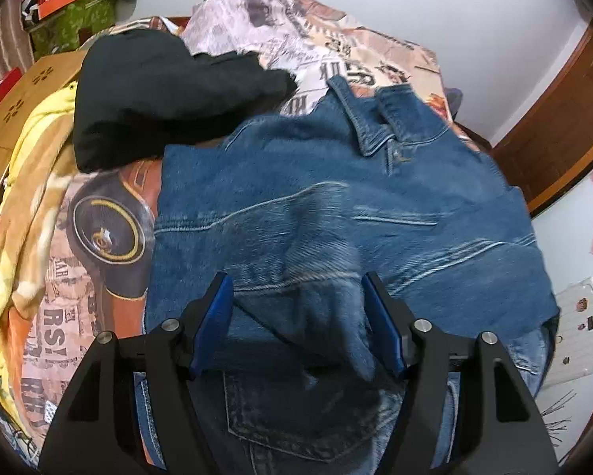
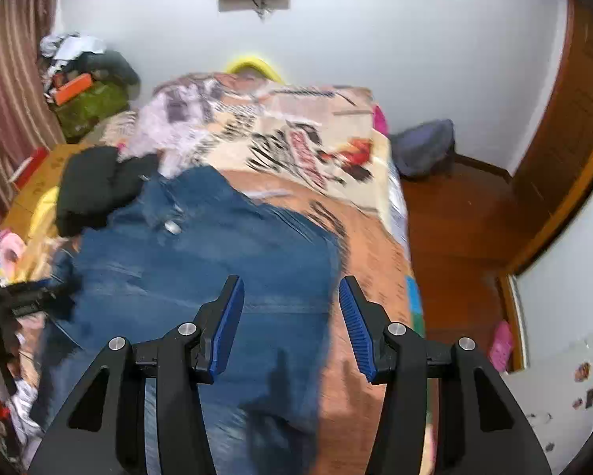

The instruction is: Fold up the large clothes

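A blue denim jacket (image 1: 336, 182) lies spread on the bed, collar (image 1: 360, 118) at the far side. My left gripper (image 1: 298, 312) is low over its near part. A raised fold of denim (image 1: 316, 277) fills the gap between its blue pads (image 1: 213, 320), which hold it. In the right wrist view the jacket (image 2: 217, 245) lies blurred below my right gripper (image 2: 292, 308). That gripper hangs above the bed, open with nothing between its fingers. My left gripper (image 2: 65, 291) shows at the jacket's left edge. More denim with a back pocket (image 1: 280, 415) lies under the jacket's near end.
A black garment (image 1: 158, 91) lies left of the collar, and a yellow blanket (image 1: 27, 198) runs along the bed's left side. The printed bedspread (image 2: 316, 150) covers the bed. A wooden floor (image 2: 455, 237), a purple bag (image 2: 427, 146) and a door lie to the right.
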Tool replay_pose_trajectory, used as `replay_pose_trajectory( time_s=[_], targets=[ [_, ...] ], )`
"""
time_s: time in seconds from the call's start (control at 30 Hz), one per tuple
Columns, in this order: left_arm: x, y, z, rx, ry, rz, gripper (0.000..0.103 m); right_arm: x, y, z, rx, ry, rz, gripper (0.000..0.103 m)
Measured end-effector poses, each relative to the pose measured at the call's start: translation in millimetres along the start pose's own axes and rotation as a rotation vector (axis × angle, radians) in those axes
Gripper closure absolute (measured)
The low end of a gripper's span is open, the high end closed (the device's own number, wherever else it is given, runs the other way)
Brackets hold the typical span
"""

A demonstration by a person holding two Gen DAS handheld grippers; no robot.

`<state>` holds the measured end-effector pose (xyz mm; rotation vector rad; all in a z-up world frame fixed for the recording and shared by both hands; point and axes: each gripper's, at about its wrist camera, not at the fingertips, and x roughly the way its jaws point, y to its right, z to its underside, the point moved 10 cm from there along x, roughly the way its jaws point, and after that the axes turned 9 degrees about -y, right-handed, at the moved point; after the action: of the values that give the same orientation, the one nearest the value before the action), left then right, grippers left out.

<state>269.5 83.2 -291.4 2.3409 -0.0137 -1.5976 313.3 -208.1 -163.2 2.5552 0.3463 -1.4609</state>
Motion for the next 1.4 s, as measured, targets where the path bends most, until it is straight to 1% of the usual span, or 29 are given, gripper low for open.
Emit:
replay_pose_trajectory(
  time_s=[0.07,0.1,0.13,0.17,0.2,0.27,0.3,0.37,0.4,0.5,0.57,0.63,0.67,0.73,0.8,0.83,0.87,0.9,0.93,0.97,1.0,1.1,1.17,1.3,1.4],
  targets=[
    [0.4,-1.6,-1.5,-0.007,0.009,-0.003,0.051,8.5,12.6,14.6,0.025,-0.030,0.001,0.057],
    [-0.9,0.3,-3.8,-0.002,0.016,-0.001,0.053,11.6,17.9,19.5,0.035,-0.041,-0.005,0.057],
    [-4.5,3.7,-7.7,0.008,0.030,0.003,0.063,18.8,21.7,28.1,0.059,-0.061,-0.016,0.057],
    [-7.8,7.5,-11.1,0.023,0.041,0.003,0.079,22.7,27.0,34.2,0.077,-0.074,-0.027,0.057],
    [-14.4,14.2,-18.0,0.052,0.055,-0.009,0.082,27.5,30.2,41.8,0.098,-0.087,-0.043,0.057],
    [-27.1,24.2,-30.8,0.087,0.096,-0.013,0.085,40.7,30.1,53.8,0.140,-0.123,-0.082,0.057],
    [-37.7,30.5,-38.4,0.112,0.130,-0.019,0.086,43.1,31.4,58.2,0.151,-0.133,-0.092,0.057],
    [-66.8,45.2,-54.9,0.166,0.219,-0.032,0.086,48.7,28.8,64.4,0.171,-0.149,-0.113,0.057],
    [-87.3,53.7,-63.9,0.198,0.281,-0.036,0.086,49.6,27.3,65.8,0.176,-0.150,-0.121,0.057],
    [-130.4,64.9,-76.1,0.238,0.407,-0.026,0.086,47.8,21.9,63.9,0.185,-0.137,-0.144,0.057],
    [-145.2,64.5,-77.1,0.251,0.448,-0.025,0.086,45.4,18.4,61.2,0.191,-0.123,-0.162,0.057],
    [-144.8,56.8,-71.7,0.262,0.456,-0.058,0.086,46.8,15.0,60.6,0.192,-0.116,-0.175,0.057],
    [-139.2,51.1,-67.8,0.265,0.447,-0.080,0.086,48.0,11.7,60.4,0.192,-0.117,-0.183,0.057],
    [-115.1,32.7,-57.4,0.258,0.380,-0.118,0.086,53.4,5.4,63.0,0.188,-0.133,-0.194,0.057],
    [-80.3,8.2,-40.4,0.233,0.263,-0.127,0.084,61.2,-1.1,69.0,0.179,-0.161,-0.197,0.056],
    [-66.4,-0.3,-34.1,0.223,0.219,-0.131,0.081,65.4,-4.0,72.9,0.173,-0.178,-0.195,0.057],
    [-47.3,-15.1,-22.8,0.203,0.155,-0.135,0.075,69.8,-6.6,77.2,0.166,-0.195,-0.192,0.057],
    [-36.0,-21.7,-18.1,0.188,0.123,-0.137,0.072,72.6,-8.3,80.1,0.162,-0.207,-0.189,0.057],
    [-18.8,-37.4,-5.6,0.155,0.064,-0.138,0.067,75.9,-9.8,83.6,0.158,-0.220,-0.186,0.056],
    [-11.4,-43.9,3.5,0.139,0.038,-0.129,0.059,78.8,-11.3,87.6,0.154,-0.231,-0.183,0.056],
    [-4.0,-52.5,13.9,0.116,0.010,-0.110,0.055,80.6,-12.2,90.8,0.152,-0.236,-0.180,0.056],
    [7.4,-69.7,37.8,0.080,-0.040,-0.097,0.046,80.7,-11.2,94.8,0.157,-0.239,-0.176,0.055],
    [5.4,-73.0,45.7,0.059,-0.036,-0.075,0.038,79.8,-9.5,95.9,0.164,-0.244,-0.181,0.055],
    [-3.6,-71.9,44.7,0.033,-0.058,-0.042,0.037,76.0,-8.0,90.5,0.154,-0.250,-0.176,0.055],
    [-23.7,-72.0,31.7,0.050,-0.019,-0.065,0.037,67.8,-8.2,80.3,0.143,-0.224,-0.180,0.055]
  ],
)
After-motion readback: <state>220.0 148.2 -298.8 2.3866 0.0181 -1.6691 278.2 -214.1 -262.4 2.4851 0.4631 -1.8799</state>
